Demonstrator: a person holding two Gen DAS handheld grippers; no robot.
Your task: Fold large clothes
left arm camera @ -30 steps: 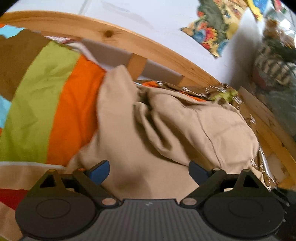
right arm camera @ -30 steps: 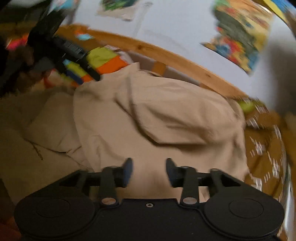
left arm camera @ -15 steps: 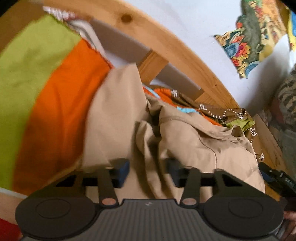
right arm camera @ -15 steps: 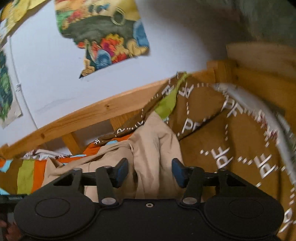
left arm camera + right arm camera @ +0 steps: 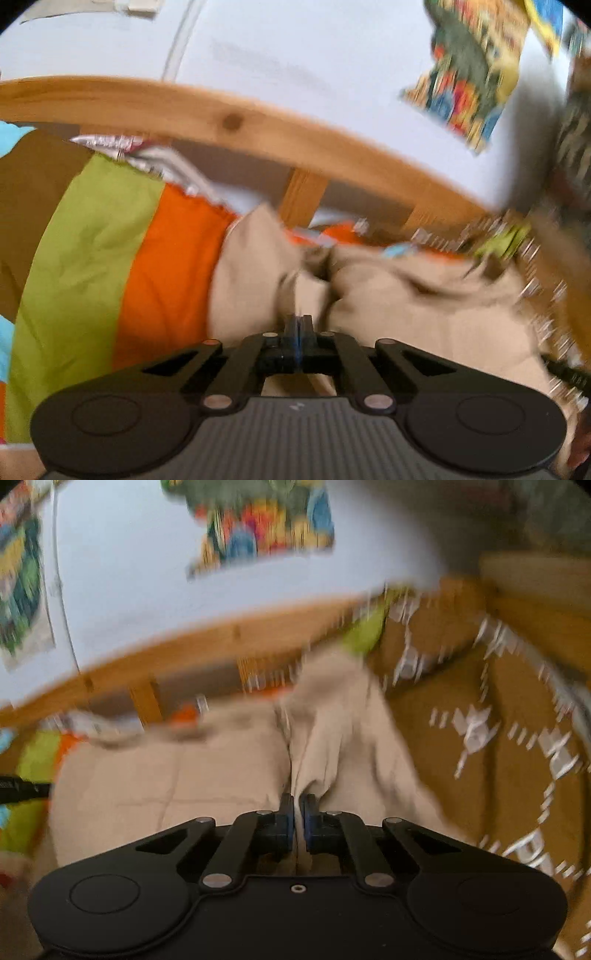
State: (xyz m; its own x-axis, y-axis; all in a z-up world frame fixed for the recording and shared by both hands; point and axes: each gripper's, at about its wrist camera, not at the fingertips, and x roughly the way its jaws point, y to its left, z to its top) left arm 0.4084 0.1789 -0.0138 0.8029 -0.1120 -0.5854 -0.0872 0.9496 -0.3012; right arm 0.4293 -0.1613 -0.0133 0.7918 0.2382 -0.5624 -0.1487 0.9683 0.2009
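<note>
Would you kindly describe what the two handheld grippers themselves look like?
The left gripper has a black linkage frame, two round discs, silver pivot pins, a ribbed grey body and blue finger pads. The right gripper matches it, but its body is smooth black with a small screw hole.

wall posters (image 5: 258,528) and patterned bedding (image 5: 480,738) motion-blurred

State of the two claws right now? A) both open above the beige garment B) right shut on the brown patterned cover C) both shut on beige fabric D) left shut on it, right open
C: the left claw and the right claw each have their fingers pinched together on a bunched fold of the beige garment.
</note>
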